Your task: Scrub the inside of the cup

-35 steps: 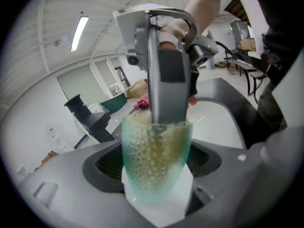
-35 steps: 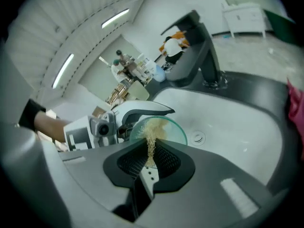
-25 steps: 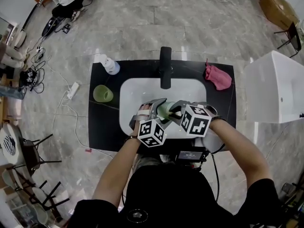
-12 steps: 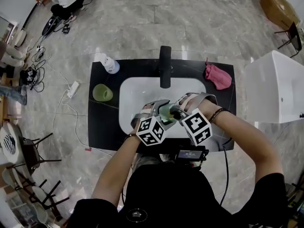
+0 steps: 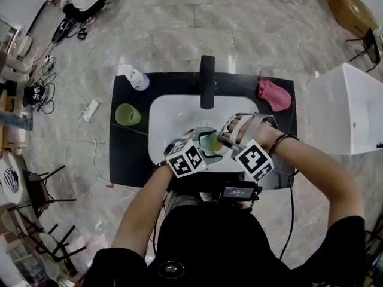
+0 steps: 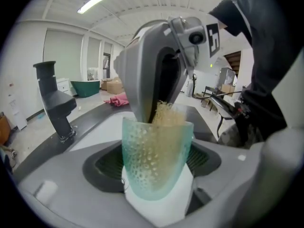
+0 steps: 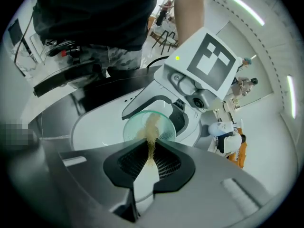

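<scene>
Right hand-held gripper (image 7: 150,152) rolled, clenching scrubber (image 7: 152,125) seemingly inside cup (image 6: 156,148); left hand-held gripper (image 6: 157,186) grasps cup over basin (image 5: 170,115).

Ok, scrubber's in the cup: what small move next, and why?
Probably roll the right gripper to sweep the scrubber around the inner wall of the cup: it is pinched in those jaws and reaches inside, while the left gripper holds the cup over the sink.

Inside cup (image 6: 152,170), scrubber (image 6: 168,115); sink (image 5: 173,115) beneath
</scene>
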The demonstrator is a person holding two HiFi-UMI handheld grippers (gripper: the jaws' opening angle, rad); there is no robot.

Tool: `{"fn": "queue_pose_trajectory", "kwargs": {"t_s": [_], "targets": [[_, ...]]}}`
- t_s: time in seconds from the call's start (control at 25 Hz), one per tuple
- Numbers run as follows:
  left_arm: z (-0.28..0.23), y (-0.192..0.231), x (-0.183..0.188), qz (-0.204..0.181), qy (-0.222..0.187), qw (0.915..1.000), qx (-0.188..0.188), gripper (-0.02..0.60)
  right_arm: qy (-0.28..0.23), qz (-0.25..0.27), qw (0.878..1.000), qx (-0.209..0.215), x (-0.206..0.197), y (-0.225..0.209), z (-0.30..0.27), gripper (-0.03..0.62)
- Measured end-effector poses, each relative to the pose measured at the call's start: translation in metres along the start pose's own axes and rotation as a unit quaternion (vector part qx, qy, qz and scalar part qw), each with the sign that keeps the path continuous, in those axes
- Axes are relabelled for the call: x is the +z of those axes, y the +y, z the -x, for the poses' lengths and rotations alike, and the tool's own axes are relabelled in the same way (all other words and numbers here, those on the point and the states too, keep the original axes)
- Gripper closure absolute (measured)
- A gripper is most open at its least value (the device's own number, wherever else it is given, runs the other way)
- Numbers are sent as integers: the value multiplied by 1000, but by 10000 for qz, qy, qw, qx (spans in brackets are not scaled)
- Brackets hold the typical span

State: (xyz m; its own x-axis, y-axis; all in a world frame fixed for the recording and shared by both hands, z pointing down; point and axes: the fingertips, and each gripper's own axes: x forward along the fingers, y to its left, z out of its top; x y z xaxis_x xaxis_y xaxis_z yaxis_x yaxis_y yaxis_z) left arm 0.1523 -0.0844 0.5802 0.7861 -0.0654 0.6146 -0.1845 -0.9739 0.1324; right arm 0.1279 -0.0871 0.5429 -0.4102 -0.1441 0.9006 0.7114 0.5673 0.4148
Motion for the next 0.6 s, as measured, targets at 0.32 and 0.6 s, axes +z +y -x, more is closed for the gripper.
{"fn": "queue_pose_trajectory", "kwargs": {"t_s": [0.32,0.6], "targets": [[8,16,-6,103,18,9993,352,206,-203,-1458,9883,391,0,5,5,554],[2,15,-10,-146,174,9986,470,206,-559,-2005,9775,350,16,-3,12,554]]}}
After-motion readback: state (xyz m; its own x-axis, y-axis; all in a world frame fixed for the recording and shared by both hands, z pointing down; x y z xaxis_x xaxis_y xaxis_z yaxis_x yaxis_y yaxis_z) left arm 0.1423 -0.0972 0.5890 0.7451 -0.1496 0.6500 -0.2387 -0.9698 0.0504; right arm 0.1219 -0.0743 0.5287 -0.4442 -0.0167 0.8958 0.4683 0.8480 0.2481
